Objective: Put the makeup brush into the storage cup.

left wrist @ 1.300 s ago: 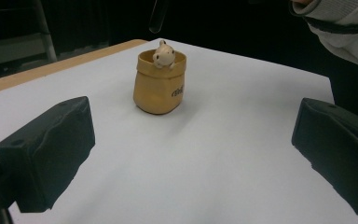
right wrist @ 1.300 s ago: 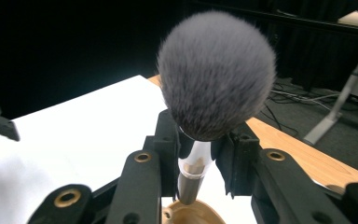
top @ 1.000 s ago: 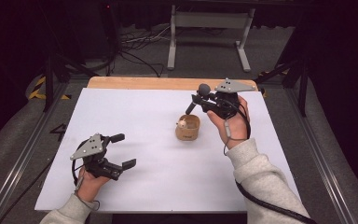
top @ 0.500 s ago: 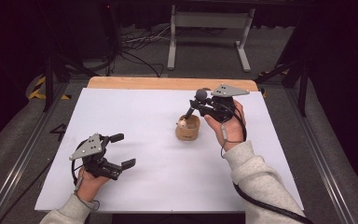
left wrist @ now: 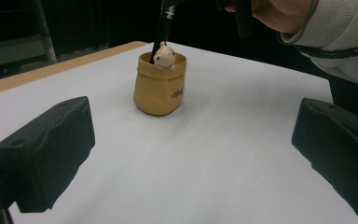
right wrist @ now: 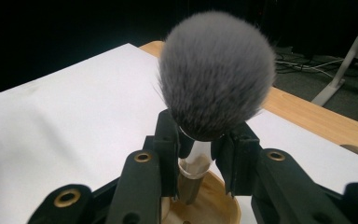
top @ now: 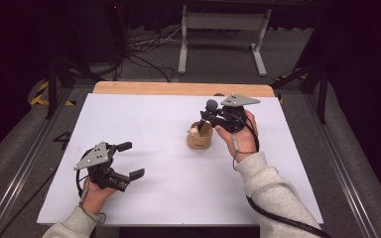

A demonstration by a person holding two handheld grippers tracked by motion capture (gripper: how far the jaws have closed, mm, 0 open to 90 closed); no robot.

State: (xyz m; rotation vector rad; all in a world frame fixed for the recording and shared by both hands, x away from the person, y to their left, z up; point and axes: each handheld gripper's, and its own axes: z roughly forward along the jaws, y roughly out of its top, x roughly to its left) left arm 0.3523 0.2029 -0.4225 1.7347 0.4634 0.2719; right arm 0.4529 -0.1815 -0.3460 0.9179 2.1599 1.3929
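Brush [right wrist: 216, 74] with grey bristles stands head-up in the right gripper [top: 213, 118], whose jaws are closed on the silver collar just below the bristles. The dark handle [left wrist: 164, 28] runs down at a slight tilt into the tan pot [top: 199, 137]; its lower end is inside the pot's mouth, but whether it touches the bottom cannot be determined from these views. A small pale figure [left wrist: 164, 56] sits at the pot's rim, just beside the handle.

The pot stands upright on the white worktop [top: 158, 129], right of centre and nearer the far edge than the near edge. Dark lettering [left wrist: 177, 92] is printed on its wall in the left gripper view; it is too small to read fully.

The right hand [top: 238, 134] holds its gripper above and just right of the pot, with the grey plate [top: 239, 100] on top.

The left gripper [top: 129, 159] rests near the left near corner of the worktop, well apart from the pot. Its jaws stand wide open with nothing between them, and they point toward the pot.
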